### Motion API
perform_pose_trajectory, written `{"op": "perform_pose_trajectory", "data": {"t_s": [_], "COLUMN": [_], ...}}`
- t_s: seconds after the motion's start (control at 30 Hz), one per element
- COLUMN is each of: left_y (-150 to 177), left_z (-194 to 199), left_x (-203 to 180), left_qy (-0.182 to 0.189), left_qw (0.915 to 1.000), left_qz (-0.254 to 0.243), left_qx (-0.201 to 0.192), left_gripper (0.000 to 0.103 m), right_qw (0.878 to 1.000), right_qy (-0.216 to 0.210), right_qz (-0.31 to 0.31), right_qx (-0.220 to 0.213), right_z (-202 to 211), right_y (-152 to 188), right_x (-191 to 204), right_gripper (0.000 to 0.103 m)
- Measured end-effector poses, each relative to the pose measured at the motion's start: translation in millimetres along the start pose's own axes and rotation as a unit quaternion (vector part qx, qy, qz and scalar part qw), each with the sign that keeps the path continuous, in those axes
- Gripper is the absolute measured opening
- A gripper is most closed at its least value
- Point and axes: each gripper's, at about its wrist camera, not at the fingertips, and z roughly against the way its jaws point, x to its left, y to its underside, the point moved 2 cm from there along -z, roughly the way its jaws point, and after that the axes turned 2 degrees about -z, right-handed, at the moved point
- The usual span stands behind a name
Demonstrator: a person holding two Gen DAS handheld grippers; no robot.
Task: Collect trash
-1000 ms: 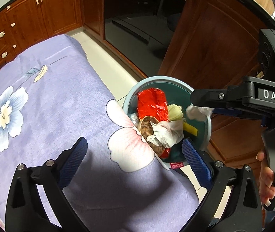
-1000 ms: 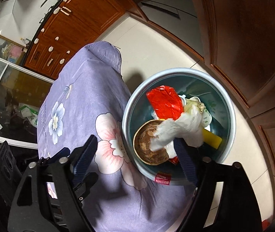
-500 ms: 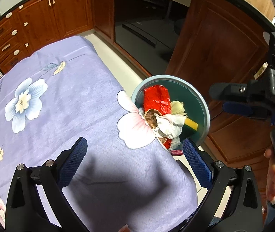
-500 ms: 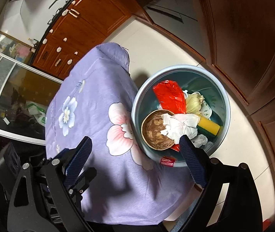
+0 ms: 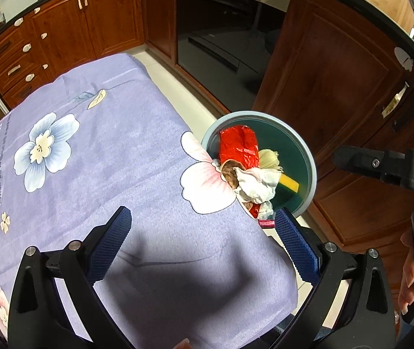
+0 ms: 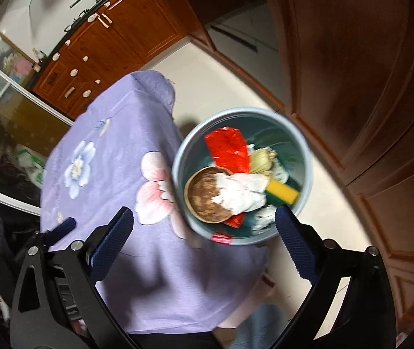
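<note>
Below, crumpled white paper (image 6: 243,193) tops a round plastic bin (image 6: 305,157).

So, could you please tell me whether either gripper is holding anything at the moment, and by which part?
Nothing is held. The left gripper is open and empty; the right gripper is empty, its jaws opening above the bin.

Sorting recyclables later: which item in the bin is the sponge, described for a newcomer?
Find the round blue-grey bin on the floor beside the purple flowered tablecloth. Inside, right of the crumpled white tissue, lies the sponge: the only bright yellow block, with a dark green edge.
</note>
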Motion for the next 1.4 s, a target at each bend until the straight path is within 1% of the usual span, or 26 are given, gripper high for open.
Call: {"op": "perform_pose_trajectory", "data": {"t_s": [0.27, 0.53, 0.6, 0.83, 1.4], "left_y": [4, 6, 8, 11, 13], "left_z": [4, 9, 9, 5, -4], "left_x": [-5, -8, -9, -11, -13], "left_qy": [-0.003, -0.01, -0.011, -0.018, -0.019], "left_qw": [1.0, 0.9999, 0.9999, 0.9998, 0.9995], "left_qz": [-0.001, -0.004, -0.006, -0.012, -0.018], "left_qx": [-0.002, -0.005, -0.003, 0.002, 0.015], "left_gripper": [0.099, 0.099, 0.099, 0.099, 0.099], "right_qw": [0.999, 0.997, 0.996, 0.996, 0.995], "right_qy": [0.024, 0.061, 0.066, 0.076, 0.09], "right_qz": [0.016, 0.037, 0.039, 0.033, 0.04], "right_qx": [-0.013, -0.043, -0.045, -0.034, -0.02], "right_z": [12, 33, 34, 26, 13], "right_y": [8, 17, 20, 24, 26], "right_x": [-3, -8, -10, -20, -22], "right_gripper": [0.094, 0.094, 0.096, 0.096, 0.096]}}
